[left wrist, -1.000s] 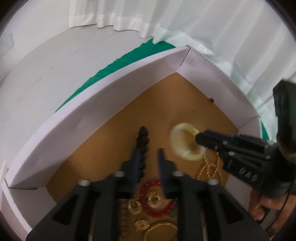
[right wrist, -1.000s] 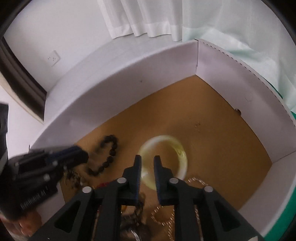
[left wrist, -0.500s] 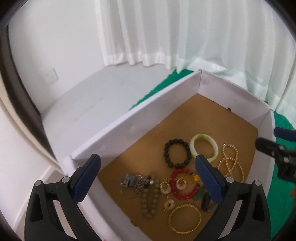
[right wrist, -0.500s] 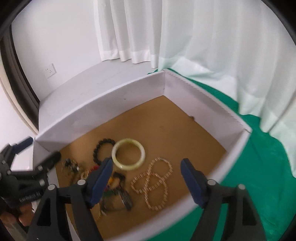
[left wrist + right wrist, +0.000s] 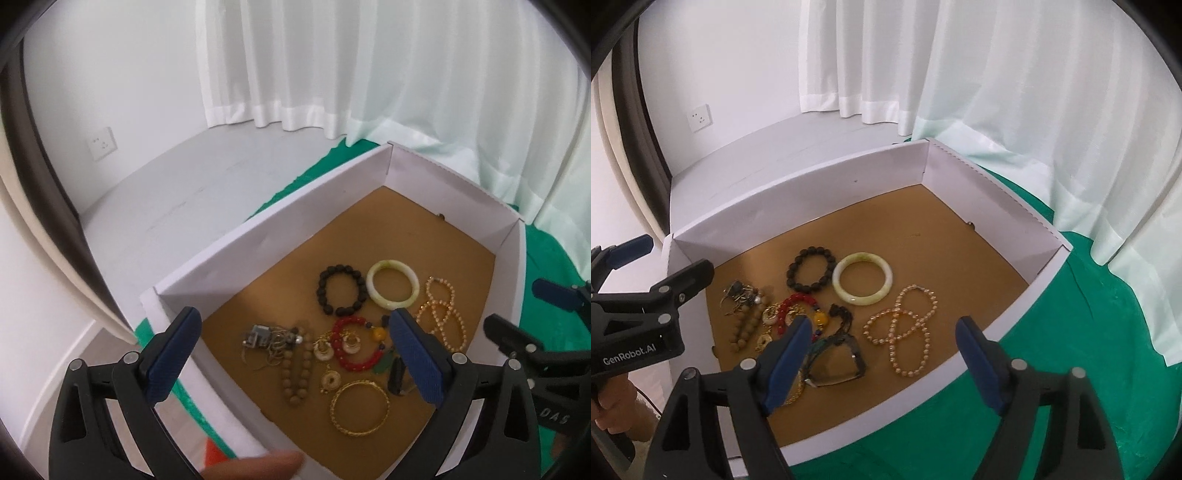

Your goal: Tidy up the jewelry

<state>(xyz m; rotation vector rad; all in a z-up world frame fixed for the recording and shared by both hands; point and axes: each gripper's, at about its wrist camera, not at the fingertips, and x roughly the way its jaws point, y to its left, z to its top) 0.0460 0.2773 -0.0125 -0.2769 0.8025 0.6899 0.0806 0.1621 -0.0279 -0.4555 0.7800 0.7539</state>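
A second ago the jade bangle (image 5: 863,278) was pinched; now it lies in the box (image 5: 1015,295), at three o'clock of the dark bead bracelet (image 5: 811,270), seemingly touching. Both the left gripper (image 5: 295,354) and right gripper (image 5: 882,354) are spread wide, empty.

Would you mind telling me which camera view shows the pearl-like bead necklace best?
The right wrist view: the bead necklace lies whole and unobstructed on the box floor, loops crossing. In the left wrist view, the necklace sits smaller near the edge, beside a gripper finger.
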